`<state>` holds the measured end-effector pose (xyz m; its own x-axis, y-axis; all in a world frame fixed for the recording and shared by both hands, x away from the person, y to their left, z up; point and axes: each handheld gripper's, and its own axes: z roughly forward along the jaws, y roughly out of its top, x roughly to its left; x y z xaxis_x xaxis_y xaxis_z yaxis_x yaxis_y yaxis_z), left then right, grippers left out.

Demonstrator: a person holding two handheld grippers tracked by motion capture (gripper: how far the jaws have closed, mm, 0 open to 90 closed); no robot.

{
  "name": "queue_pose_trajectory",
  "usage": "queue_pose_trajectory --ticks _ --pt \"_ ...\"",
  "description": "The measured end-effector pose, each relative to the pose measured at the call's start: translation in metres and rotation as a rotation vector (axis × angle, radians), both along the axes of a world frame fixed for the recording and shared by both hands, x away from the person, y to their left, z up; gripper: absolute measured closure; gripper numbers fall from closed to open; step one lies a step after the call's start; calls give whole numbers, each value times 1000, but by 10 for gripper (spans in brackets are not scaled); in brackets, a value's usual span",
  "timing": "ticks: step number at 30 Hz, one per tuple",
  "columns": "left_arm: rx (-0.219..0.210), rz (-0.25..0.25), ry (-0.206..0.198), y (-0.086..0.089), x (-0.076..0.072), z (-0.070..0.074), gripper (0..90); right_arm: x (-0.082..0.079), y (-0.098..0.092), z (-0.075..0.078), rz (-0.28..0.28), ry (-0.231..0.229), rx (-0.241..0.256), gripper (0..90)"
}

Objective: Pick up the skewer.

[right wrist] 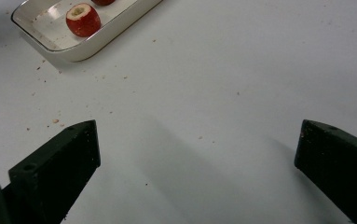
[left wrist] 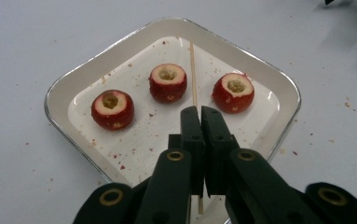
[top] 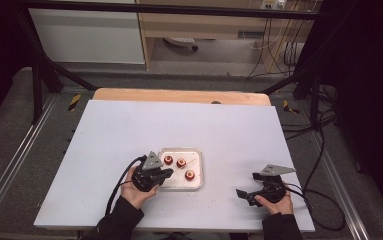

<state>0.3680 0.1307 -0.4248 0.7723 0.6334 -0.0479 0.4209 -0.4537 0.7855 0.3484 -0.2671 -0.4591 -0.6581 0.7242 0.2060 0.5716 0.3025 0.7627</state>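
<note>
The left gripper sits low over the near edge of the white tray, its jaws pressed together on a thin wooden skewer. The stick runs from below the jaws, between them, and on across the tray floor between the middle red fruit and the right-hand fruit. The third fruit lies off to the left; all three are cored, hollow side up.

The likely trouble is the skewer itself: it is slim, and the hold looks narrow, so it could pivot or slide out when lifted, or snap if pressed into a fruit at an angle. The fruits are round and loose in the tray, so a push from the tip may roll one away instead of piercing it. The tray may also skate on the smooth table if nudged.

Farther out, the right gripper rests on the table well away from the tray, jaws spread wide with nothing between them.

The jaws cover the skewer where it is pinched, so how firmly it sits is hard to judge. The right gripper view cuts off most of the tray.
</note>
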Motion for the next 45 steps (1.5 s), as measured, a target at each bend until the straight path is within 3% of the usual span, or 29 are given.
queue_pose_trajectory --ticks 14,25,33,45 --pt "-25 -58 -10 -3 -9 13 883 -2 12 8 27 -38 -34 5" --pt "-18 -99 -3 -11 -13 16 883 -5 39 18 79 -93 -142 9" --pt "-5 -130 -1 -17 -15 19 883 -9 59 28 143 -184 -239 35" --pt "18 -176 -8 -32 -16 23 883 -10 84 38 213 -274 -367 93"
